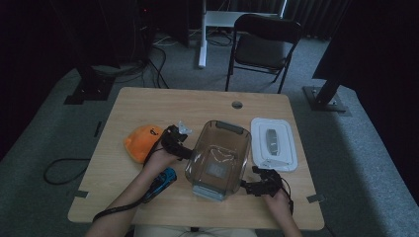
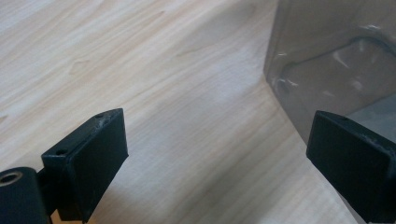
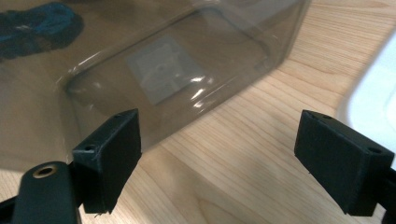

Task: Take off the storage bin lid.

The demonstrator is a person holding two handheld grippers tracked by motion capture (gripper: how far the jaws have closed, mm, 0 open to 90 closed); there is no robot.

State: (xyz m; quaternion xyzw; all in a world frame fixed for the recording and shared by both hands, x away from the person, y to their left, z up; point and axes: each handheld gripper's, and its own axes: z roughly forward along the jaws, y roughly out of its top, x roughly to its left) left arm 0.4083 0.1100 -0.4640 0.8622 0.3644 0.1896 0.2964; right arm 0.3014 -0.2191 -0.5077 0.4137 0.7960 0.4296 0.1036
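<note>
A clear plastic bin (image 1: 220, 158) with grey handles stands empty in the middle of the wooden table (image 1: 148, 106). My left gripper (image 1: 183, 148) is at the bin's left wall, open, with nothing between its jaws. In the left gripper view the gripper (image 2: 217, 135) hovers over bare wood, and the bin wall (image 2: 336, 60) is beside the right jaw. My right gripper (image 1: 248, 185) stands open at the bin's near right corner. In the right gripper view that gripper (image 3: 219, 135) faces the bin's lower wall (image 3: 163, 60), apart from it.
A white lid (image 1: 273, 143) lies flat to the right of the bin, its edge (image 3: 378, 93) showing in the right gripper view. An orange plush toy (image 1: 142, 142) sits left of the left gripper. A blue object (image 1: 165, 177) lies by the left forearm. A black chair (image 1: 264, 44) stands behind the table.
</note>
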